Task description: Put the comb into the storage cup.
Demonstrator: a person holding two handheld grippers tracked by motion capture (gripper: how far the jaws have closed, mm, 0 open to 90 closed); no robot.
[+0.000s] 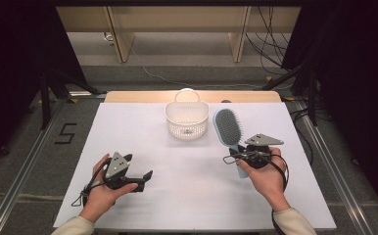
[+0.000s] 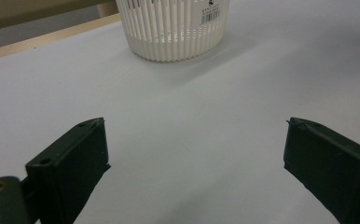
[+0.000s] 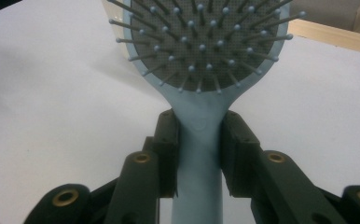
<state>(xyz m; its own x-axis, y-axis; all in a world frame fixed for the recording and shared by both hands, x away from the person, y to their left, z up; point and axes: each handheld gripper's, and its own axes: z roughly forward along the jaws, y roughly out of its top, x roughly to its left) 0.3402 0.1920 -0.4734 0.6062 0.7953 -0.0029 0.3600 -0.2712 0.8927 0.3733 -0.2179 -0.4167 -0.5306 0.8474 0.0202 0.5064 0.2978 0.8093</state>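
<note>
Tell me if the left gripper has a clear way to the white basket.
Probably yes. The left gripper is open and holds nothing, and only bare white table lies between it and the white basket. The hairbrush sits off to the side in the right gripper.

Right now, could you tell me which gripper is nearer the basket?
Right. The right gripper, clamped on the hairbrush, sits just right of the basket; the left gripper rests farther back, lower left.

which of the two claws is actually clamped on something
The right claw: its jaws press both sides of the light blue plastic hairbrush handle. The left claw stands open over bare table.
</note>
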